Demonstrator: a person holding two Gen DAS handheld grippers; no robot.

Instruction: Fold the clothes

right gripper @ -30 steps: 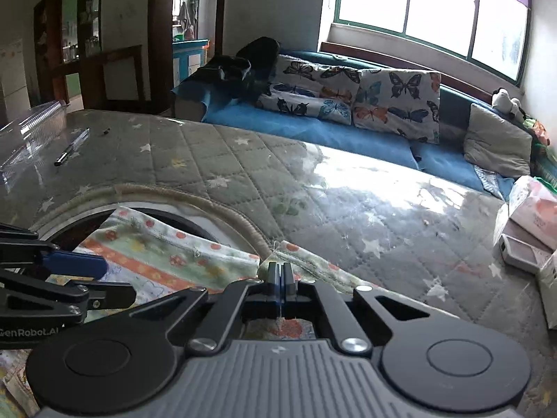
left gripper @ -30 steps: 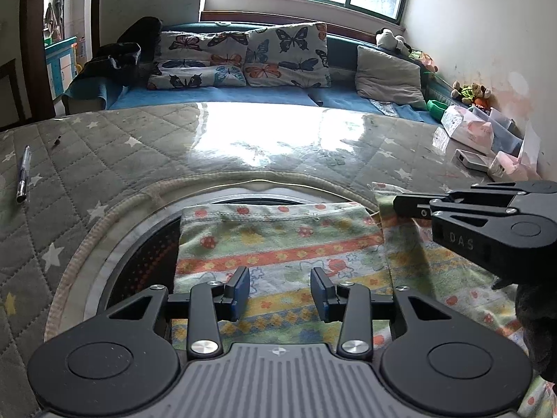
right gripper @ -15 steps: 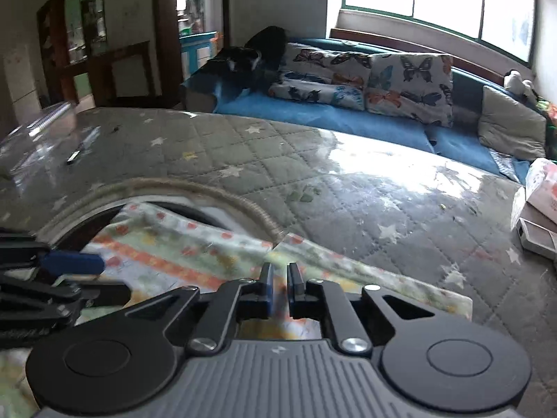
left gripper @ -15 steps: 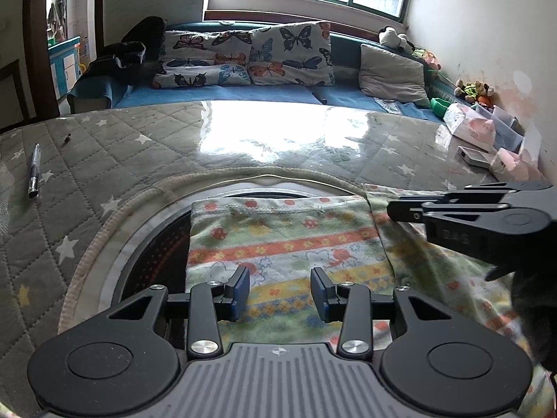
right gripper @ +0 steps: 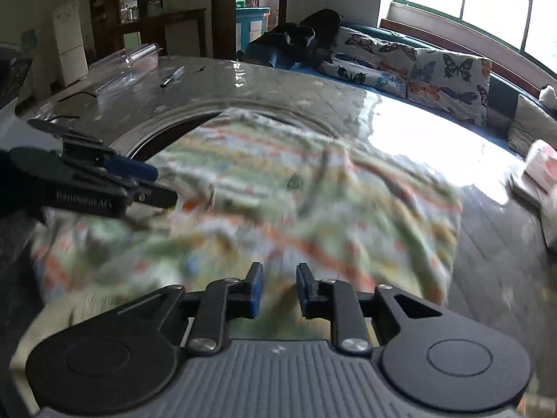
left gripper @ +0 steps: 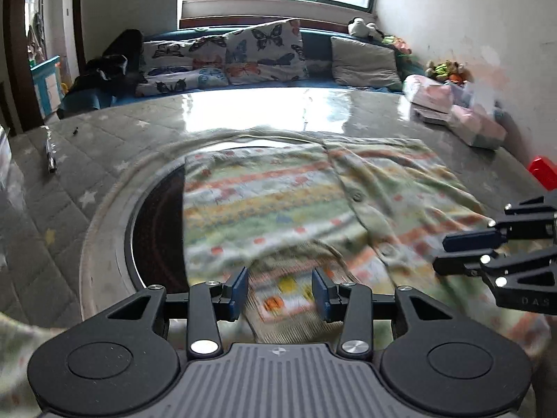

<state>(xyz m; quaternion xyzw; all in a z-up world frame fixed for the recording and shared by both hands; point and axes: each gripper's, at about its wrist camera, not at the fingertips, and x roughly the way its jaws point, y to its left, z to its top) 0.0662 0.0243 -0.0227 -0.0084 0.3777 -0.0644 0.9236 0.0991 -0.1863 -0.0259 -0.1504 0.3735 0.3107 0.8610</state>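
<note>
A striped, patterned child's garment (left gripper: 278, 202) lies spread on the quilted table, its left part over a dark round inset; it also shows in the right wrist view (right gripper: 313, 202), blurred. My left gripper (left gripper: 280, 292) is open and empty just above the garment's near edge. My right gripper (right gripper: 278, 291) is open and empty over the garment's near right part. Each gripper shows in the other's view, the right one (left gripper: 487, 250) at the far right, the left one (right gripper: 115, 184) at the left.
The grey star-quilted table cover (left gripper: 104, 146) has a pen (left gripper: 50, 155) at the left. Pink boxes (left gripper: 459, 118) and a red object (left gripper: 543, 174) sit at the right edge. A clear plastic case (right gripper: 125, 66) lies at the far left. A sofa with butterfly cushions (left gripper: 243, 59) stands behind.
My right gripper opened and let go of the garment's folded edge. Both grippers pulled back toward the near edge and lifted; the garment now lies spread wider to the right.
</note>
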